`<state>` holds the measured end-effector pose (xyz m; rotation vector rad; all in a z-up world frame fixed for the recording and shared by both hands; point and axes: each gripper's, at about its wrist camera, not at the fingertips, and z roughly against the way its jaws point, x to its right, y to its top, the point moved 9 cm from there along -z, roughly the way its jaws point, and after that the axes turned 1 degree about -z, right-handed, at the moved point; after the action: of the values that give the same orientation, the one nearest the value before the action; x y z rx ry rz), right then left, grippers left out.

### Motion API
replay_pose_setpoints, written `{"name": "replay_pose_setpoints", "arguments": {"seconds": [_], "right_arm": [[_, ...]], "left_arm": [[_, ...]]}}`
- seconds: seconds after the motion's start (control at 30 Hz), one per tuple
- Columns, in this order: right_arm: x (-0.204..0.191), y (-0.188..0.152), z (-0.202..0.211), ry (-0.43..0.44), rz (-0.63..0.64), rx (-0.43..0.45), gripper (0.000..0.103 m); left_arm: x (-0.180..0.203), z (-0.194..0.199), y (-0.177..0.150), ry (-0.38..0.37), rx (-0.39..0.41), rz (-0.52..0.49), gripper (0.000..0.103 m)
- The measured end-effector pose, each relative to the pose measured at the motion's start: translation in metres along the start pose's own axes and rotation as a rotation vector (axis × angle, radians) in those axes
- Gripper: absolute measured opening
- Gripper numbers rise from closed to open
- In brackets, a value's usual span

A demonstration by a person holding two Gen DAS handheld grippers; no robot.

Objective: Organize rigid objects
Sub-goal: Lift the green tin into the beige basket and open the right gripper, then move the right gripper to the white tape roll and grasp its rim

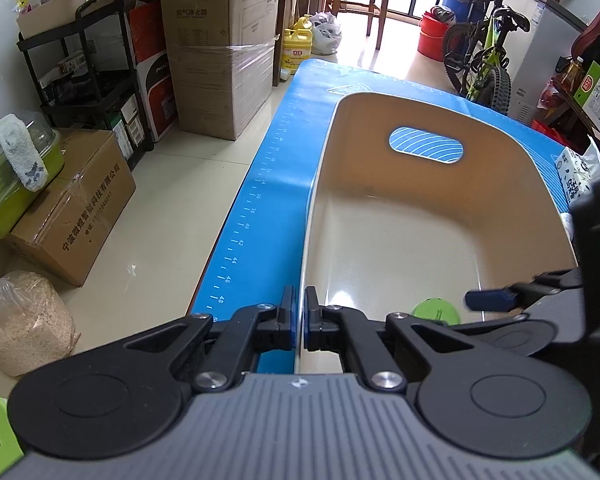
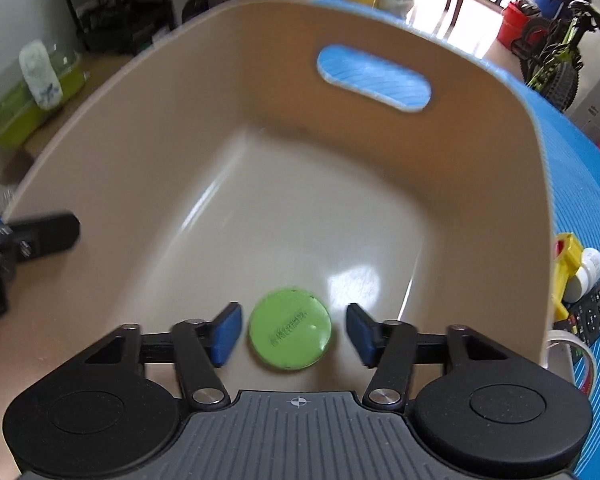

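A beige plastic basket [image 1: 480, 128] with a handle slot stands on a blue mat [image 1: 260, 184]. My left gripper [image 1: 301, 318] is shut on the basket's near left rim. A round green lid [image 2: 290, 334] lies on the basket floor; it also shows in the left wrist view [image 1: 434, 310]. My right gripper [image 2: 294, 334] is open inside the basket [image 2: 100, 128], its pads on either side of the green lid and apart from it. The right gripper's finger shows in the left wrist view [image 1: 490, 299].
To the basket's right on the mat lie a yellow object [image 2: 566, 264], a white jar [image 2: 588, 274], a remote control [image 2: 594, 308], a tape roll [image 2: 576, 364] and a tissue pack [image 1: 574, 176]. Cardboard boxes [image 1: 220, 52], a rack and a bicycle [image 1: 484, 52] stand beyond the table.
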<state>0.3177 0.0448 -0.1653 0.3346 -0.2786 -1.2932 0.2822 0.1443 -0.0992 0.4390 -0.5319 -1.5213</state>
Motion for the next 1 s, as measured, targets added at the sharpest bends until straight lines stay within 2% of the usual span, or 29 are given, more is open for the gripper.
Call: {"name": "replay_pose_setpoints", "arguments": {"seconds": [0.13, 0.23, 0.37, 0.57, 0.77, 1.0], "right_arm": [[0.008, 0.001, 0.023, 0.002, -0.01, 0.063, 0.069], [0.012, 0.004, 0.045, 0.041, -0.032, 0.111, 0.068], [0.017, 0.004, 0.081, 0.032, -0.03, 0.194, 0.069], [0.059, 0.005, 0.123, 0.018, -0.09, 0.299, 0.069], [0.117, -0.004, 0.128, -0.055, -0.183, 0.355, 0.069], [0.188, -0.036, 0.102, -0.17, -0.313, 0.317, 0.069]], "left_arm": [[0.0, 0.001, 0.0, 0.001, 0.001, 0.0, 0.005], [0.0, 0.001, -0.001, 0.004, 0.001, -0.001, 0.005], [0.0, 0.0, -0.001, 0.006, 0.001, 0.0, 0.005], [0.0, 0.0, -0.001, 0.005, 0.001, 0.0, 0.005], [0.0, 0.0, -0.001, 0.005, 0.001, 0.0, 0.005], [0.0, 0.0, -0.001, 0.006, 0.001, 0.0, 0.005]]}}
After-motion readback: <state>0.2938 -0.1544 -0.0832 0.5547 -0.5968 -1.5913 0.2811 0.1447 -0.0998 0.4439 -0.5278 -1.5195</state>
